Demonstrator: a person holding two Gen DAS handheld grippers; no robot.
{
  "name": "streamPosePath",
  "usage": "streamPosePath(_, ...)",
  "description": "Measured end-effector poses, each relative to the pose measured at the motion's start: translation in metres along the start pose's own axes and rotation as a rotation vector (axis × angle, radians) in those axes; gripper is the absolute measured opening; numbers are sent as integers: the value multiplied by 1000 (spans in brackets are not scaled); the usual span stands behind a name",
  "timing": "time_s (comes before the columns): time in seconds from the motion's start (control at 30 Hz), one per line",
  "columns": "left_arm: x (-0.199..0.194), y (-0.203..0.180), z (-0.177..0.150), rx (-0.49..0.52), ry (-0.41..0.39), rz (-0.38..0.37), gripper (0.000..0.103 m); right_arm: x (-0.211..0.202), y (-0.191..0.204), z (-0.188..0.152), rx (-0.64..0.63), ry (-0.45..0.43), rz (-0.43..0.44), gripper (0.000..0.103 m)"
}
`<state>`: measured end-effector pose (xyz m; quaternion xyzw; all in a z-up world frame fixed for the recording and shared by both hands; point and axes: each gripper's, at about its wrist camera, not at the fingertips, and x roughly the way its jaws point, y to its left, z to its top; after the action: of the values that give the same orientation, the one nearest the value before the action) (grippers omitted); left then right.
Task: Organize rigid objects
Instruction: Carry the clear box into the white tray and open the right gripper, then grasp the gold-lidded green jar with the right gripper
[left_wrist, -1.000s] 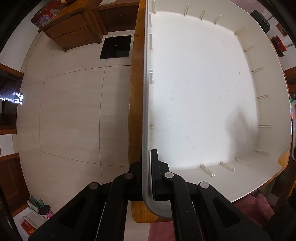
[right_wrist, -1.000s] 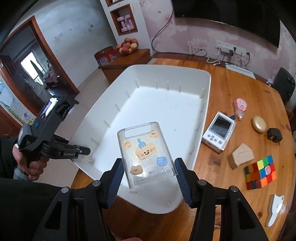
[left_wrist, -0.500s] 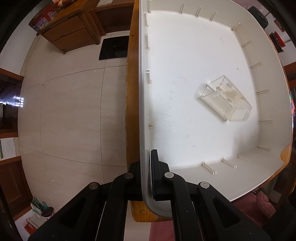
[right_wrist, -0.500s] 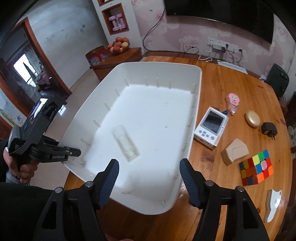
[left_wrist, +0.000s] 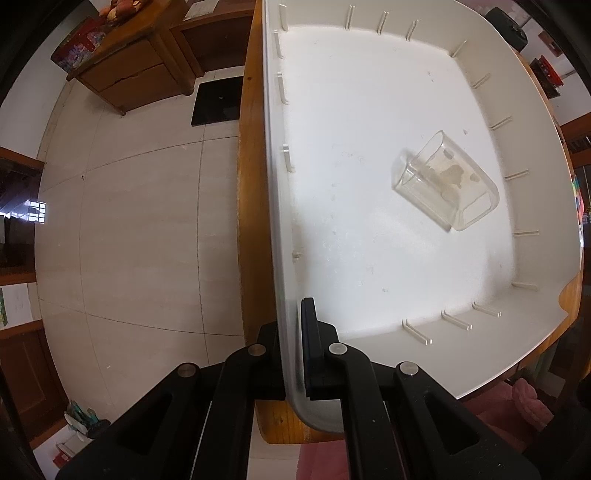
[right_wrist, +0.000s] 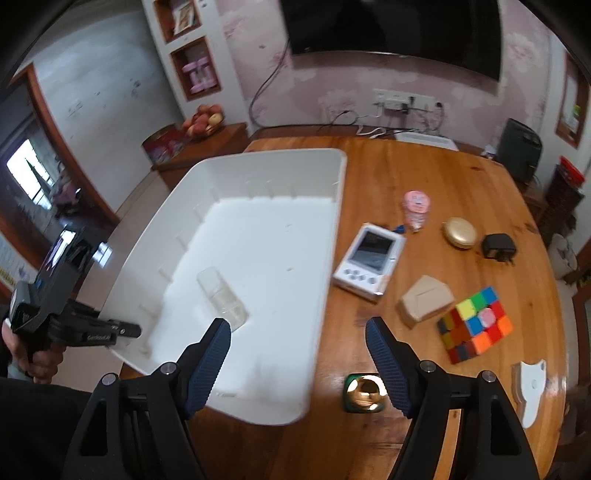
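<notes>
A white plastic bin (left_wrist: 273, 184) sits at the left side of a round wooden table (right_wrist: 406, 166). My left gripper (left_wrist: 290, 321) is shut on the bin's near rim, one finger inside the wall and one outside. In the right wrist view a hand holds the left gripper (right_wrist: 125, 330) at the bin's left edge (right_wrist: 177, 225). A clear plastic box with cartoon stickers (left_wrist: 443, 184) lies on its side on the bin floor, also seen as the clear box (right_wrist: 221, 299). My right gripper (right_wrist: 297, 325) hovers over the bin's near right corner, its jaws opening with nothing between them.
On the table right of the bin lie a white handheld device (right_wrist: 369, 262), a pink item (right_wrist: 416, 206), a gold oval case (right_wrist: 460, 232), a black charger (right_wrist: 496, 247), a beige block (right_wrist: 424, 301), a colourful cube puzzle (right_wrist: 474, 325), a white piece (right_wrist: 530, 387) and a green-and-gold object (right_wrist: 365, 393).
The right gripper let go of the clear box, which dropped and now lies in the bin. Its jaws widened and it drew back toward the right. The left gripper kept still on the rim.
</notes>
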<state>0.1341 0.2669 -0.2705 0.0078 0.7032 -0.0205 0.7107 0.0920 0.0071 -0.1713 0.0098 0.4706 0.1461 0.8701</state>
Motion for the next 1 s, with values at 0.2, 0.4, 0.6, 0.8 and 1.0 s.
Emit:
streamPosePath(0.2, 4, 2, 0, -1, 5, 6, 4, -2, -27, -6, 48, -13, -54, 76)
streamPosePath(0.4, 6, 5, 0, -3, 7, 4, 4, 5, -48, -23, 51, 17, -75, 76)
streamPosePath(0.6, 7, 7, 1, -8, 9, 3, 4, 15, -56, -42, 56, 60, -100, 76)
streamPosePath(0.8, 8, 9, 2, -12, 8, -1, 4, 27, -56, -55, 41, 112, -96, 76)
streamPosePath(1.0, 9, 14, 3, -9, 4, 0, 4, 40, -56, -64, 36, 159, -87, 76)
